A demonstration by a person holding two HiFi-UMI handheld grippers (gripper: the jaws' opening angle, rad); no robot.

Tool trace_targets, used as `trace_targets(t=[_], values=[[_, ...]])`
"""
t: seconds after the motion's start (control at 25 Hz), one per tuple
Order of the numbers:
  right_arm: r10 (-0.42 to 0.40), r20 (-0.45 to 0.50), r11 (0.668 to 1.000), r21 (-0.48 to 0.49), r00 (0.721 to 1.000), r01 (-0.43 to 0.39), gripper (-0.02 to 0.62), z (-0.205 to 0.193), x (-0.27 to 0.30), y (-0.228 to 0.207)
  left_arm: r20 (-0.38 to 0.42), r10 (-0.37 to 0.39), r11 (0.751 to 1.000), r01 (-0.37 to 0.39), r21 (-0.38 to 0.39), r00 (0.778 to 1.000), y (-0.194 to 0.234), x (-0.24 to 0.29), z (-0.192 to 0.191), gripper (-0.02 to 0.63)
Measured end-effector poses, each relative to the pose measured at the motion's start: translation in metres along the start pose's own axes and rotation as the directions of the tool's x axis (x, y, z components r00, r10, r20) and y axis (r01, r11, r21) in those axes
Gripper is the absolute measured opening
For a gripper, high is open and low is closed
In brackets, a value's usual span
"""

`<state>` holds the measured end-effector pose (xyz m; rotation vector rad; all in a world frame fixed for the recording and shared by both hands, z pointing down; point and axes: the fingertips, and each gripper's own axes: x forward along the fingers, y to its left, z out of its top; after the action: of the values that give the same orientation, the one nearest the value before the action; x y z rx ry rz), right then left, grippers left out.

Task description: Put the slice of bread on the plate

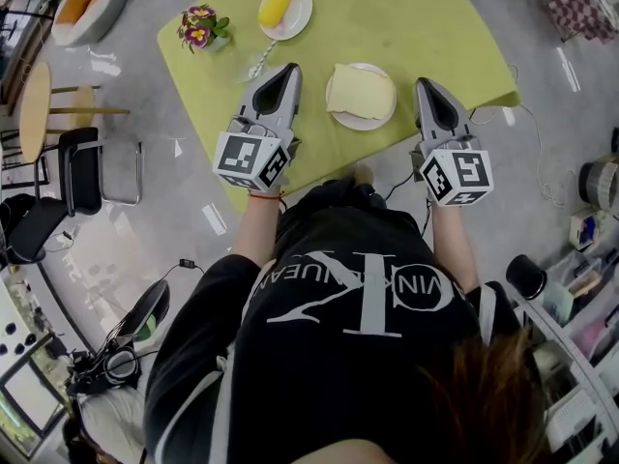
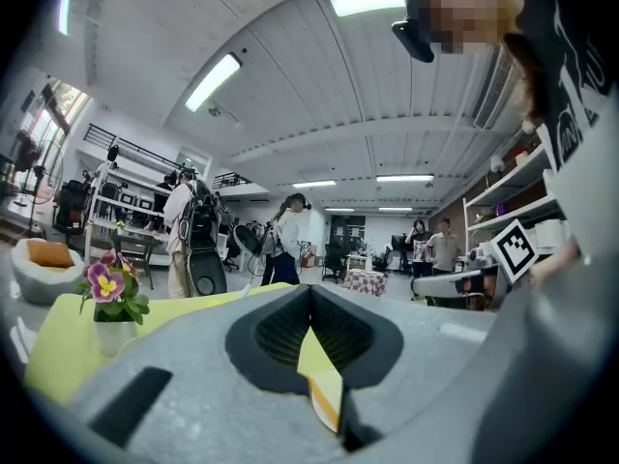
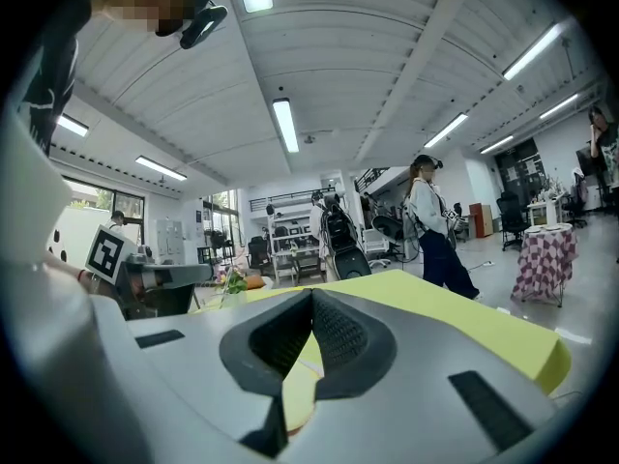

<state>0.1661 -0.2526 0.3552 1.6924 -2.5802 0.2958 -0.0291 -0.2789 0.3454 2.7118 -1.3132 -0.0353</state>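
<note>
While the slice of bread [image 1: 361,92] lies flat on the white plate [image 1: 366,125], its longer side running across, it sits between both grippers. The left gripper [image 1: 287,72] and right gripper [image 1: 427,87] flank it about equally near, with jaws pressed together, holding nothing.

**Room at the far right, clutter at the far left**

Around the near plate [image 1: 360,122], the table [image 1: 435,27] lies bare from 12 to 2 o'clock. At 11 sits a far plate [image 1: 295,19] with yellow food [image 1: 278,0]. At 10 lie a spoon [image 1: 259,63] and, beyond it, flowers [image 1: 200,27]. The left gripper [image 1: 289,71] blocks 9 and the right gripper [image 1: 427,86] blocks 3.
</note>
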Motion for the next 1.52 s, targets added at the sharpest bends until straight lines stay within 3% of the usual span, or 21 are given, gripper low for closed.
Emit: trace_targets(t=[0.52, 1.52], values=[[0.011, 0.059, 0.999, -0.033, 0.998, -0.009, 0.0, 0.025, -0.002, 0.003, 0.057, 0.009, 0.999, -0.012, 0.044, 0.998, 0.001, -0.004, 0.027, 0.008], [0.014, 0.102, 0.999, -0.04, 0.995, -0.01, 0.0, 0.034, -0.001, 0.003, 0.108, 0.012, 0.995, -0.023, 0.097, 0.994, 0.008, 0.0, 0.049, 0.008]])
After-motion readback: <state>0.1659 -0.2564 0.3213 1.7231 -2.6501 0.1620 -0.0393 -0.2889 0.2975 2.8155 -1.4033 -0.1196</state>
